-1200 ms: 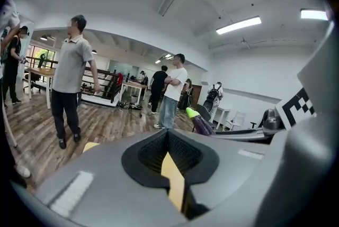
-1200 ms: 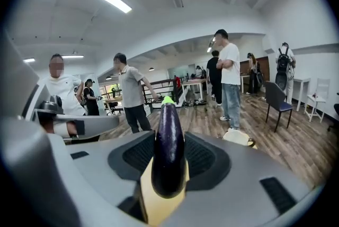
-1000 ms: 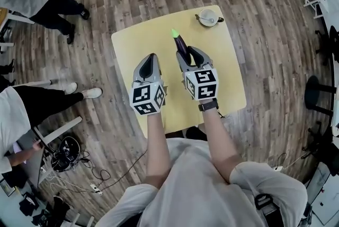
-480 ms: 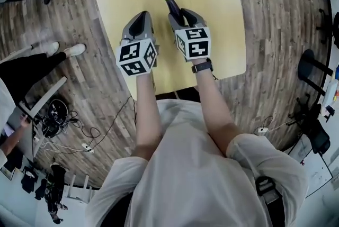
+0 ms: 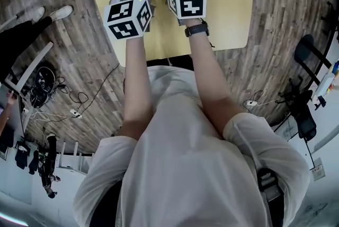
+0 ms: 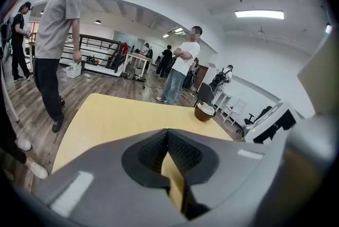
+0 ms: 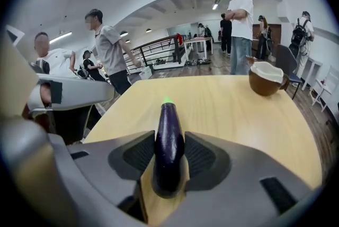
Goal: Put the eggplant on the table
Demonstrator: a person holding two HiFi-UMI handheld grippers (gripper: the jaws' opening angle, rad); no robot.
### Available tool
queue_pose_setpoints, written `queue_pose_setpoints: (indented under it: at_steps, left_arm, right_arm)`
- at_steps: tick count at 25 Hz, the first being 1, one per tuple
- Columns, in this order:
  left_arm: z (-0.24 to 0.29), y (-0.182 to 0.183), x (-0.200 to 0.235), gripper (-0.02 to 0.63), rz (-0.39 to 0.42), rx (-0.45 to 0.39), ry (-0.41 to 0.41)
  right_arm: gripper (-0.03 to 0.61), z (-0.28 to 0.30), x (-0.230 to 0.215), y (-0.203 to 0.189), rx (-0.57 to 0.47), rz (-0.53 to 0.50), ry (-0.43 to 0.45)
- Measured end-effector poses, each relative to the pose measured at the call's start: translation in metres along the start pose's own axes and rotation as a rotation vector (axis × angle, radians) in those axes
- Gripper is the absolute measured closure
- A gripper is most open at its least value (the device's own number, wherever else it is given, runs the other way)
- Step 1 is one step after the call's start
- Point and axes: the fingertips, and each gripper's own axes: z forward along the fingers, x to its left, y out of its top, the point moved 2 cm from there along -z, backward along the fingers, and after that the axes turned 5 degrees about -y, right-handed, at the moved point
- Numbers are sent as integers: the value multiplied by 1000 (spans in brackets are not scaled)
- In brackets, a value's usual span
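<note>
The right gripper (image 7: pixel 169 138) had its jaws clamped on the eggplant (image 7: pixel 168 115) at its thick end, above the surface (image 7: pixel 238 115), probably to lay it flat. The left gripper (image 6: pixel 167 136) was unneeded, its jaws together and empty.

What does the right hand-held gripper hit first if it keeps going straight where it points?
Probably bare table; the eggplant clamped in the right hand-held gripper sticks out ahead, so its green tip likely lands first. The brown bowl sits off right, out of line.

Your views are bright and even, lit by ceiling strips (image 6: pixel 259 14). Heavy fisheye curving and dark corners; nearest foreground looks soft; shadows faint.
</note>
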Motion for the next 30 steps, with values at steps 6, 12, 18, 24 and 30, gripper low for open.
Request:
queue_pose_setpoints:
  at_steps: [6, 12, 18, 24, 30]
  left_arm:
    - [-5, -10, 2, 604, -20, 1, 11]
    - [-8, -8, 1, 604, -23, -21, 12]
    - [-19, 6, -17, 604, 0, -63, -1]
    - [-42, 31, -43, 604, 49, -128, -7]
    - [-74, 56, -73, 604, 119, -201, -11]
  right_arm:
    - [397, 3, 1, -12, 5, 28, -2]
    - [362, 3, 2, -12, 13, 6, -23]
    - [362, -27, 1, 4, -75, -4, -12]
    - [401, -75, 2, 28, -187, -21, -33]
    - [436, -135, 8, 57, -352, -49, -31]
